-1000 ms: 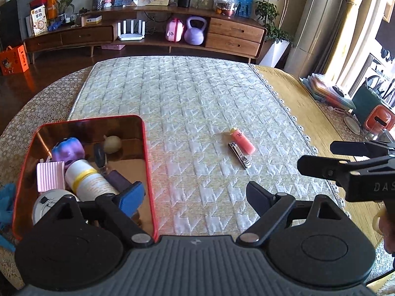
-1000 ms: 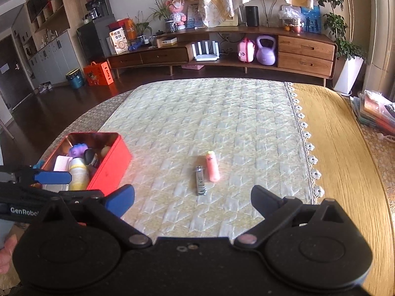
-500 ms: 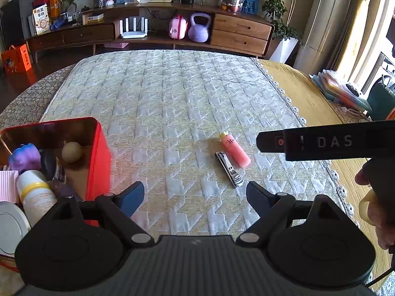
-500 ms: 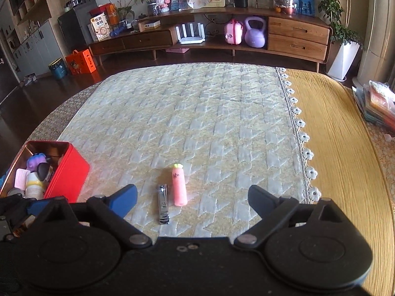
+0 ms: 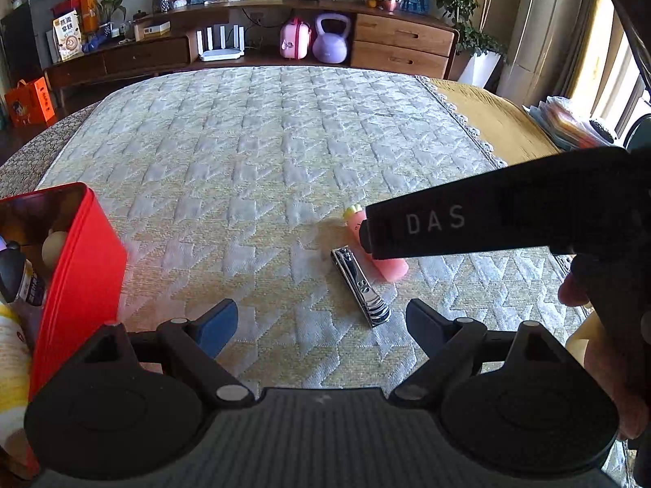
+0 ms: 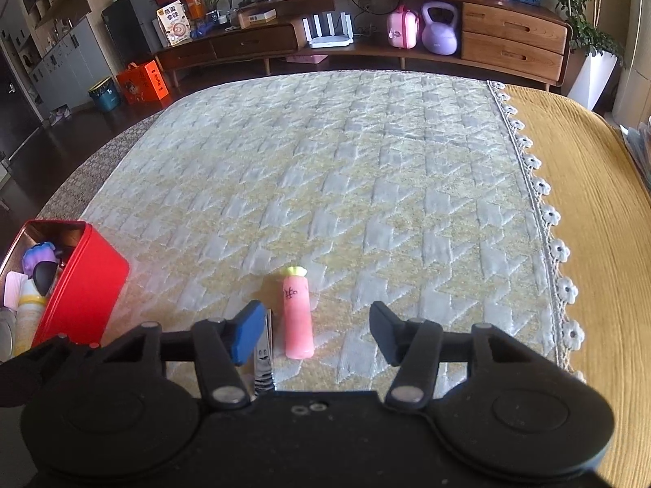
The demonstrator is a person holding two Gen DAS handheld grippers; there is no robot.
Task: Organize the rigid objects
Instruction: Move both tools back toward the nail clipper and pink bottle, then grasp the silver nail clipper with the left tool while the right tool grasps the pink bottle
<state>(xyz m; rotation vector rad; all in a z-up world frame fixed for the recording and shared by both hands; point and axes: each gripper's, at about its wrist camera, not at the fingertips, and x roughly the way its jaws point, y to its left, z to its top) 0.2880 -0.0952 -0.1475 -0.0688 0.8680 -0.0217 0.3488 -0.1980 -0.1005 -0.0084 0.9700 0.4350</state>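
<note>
So the whole scene sits on a quilted mat [image 6: 325,171] spread over a table, with a mustard-yellow cloth [image 6: 602,211] showing past the lace edge on the far right. Off at the left edge of the mat is the red tin [image 6: 85,288], already holding a bunch of small stuff (a purple toy, a white-and-yellow bottle, a little ball, hard to tell the rest), so I'd say the sorting is mostly done and just two pieces are left out on the mat. Those are the pink carrot-shaped tube [image 6: 298,317] and the metal nail clipper [image 5: 360,286], lying just beside each other near the middle, well apart from the tin. The right gripper [image 6: 313,333] is spread wide and empty, and the tube sits between its fingers while the clipper pokes out just beside and partly under the blue left pad, so this looks like the reach-and-grab step for the tube. The left gripper [image 5: 321,325] is also released and holding nothing, hanging back with the clipper roughly ahead of it. Next move, as I read it: drop a touch lower, close on the tube's body without pinching the clipper along with it (that's the fiddly bit), then carry it left to the tin.
</note>
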